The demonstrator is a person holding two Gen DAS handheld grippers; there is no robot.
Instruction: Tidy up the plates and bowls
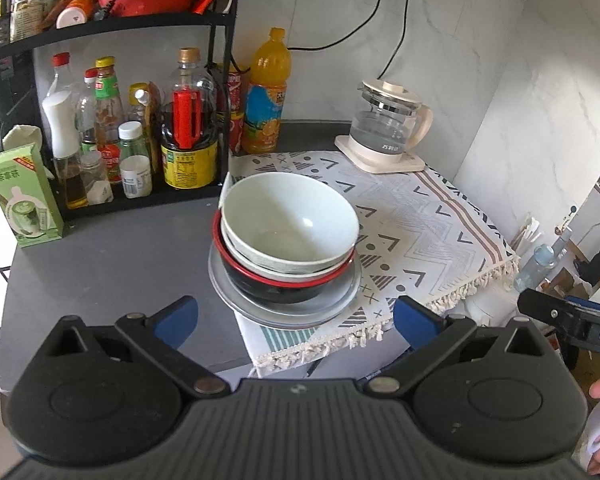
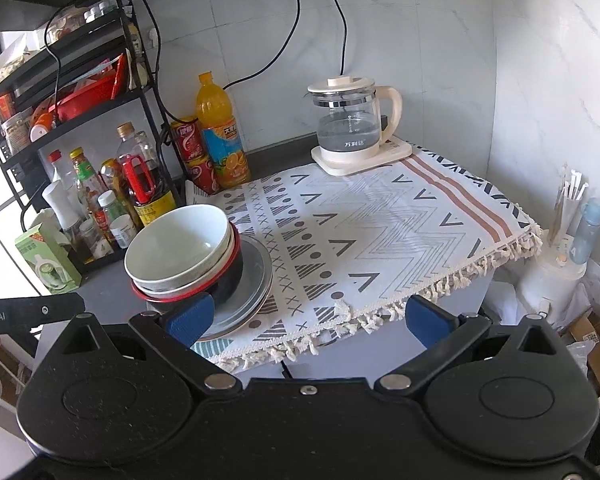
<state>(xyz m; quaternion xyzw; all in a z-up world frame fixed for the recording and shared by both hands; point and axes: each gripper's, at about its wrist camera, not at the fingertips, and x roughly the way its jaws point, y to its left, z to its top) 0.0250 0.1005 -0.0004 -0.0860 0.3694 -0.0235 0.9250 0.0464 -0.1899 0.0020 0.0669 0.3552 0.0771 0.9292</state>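
A white bowl [image 1: 290,220] sits nested on a second pale bowl inside a black bowl with a red rim [image 1: 284,284], all stacked on a grey plate [image 1: 340,300]. The stack stands on the left edge of the patterned cloth [image 1: 420,232]. My left gripper [image 1: 296,316] is open and empty, just in front of the stack. In the right wrist view the same white bowl [image 2: 180,240], black bowl [image 2: 228,276] and plate [image 2: 256,276] sit at the left. My right gripper [image 2: 308,320] is open and empty, its left fingertip [image 2: 192,316] just in front of the stack.
A black rack [image 1: 112,28] with sauce bottles [image 1: 186,120] stands at back left. An orange juice bottle [image 1: 266,92], red cans [image 2: 192,156], a glass kettle [image 1: 388,128] on its base, and a green carton [image 1: 22,196] stand on the grey counter [image 1: 100,264]. Wall sockets with cables are behind.
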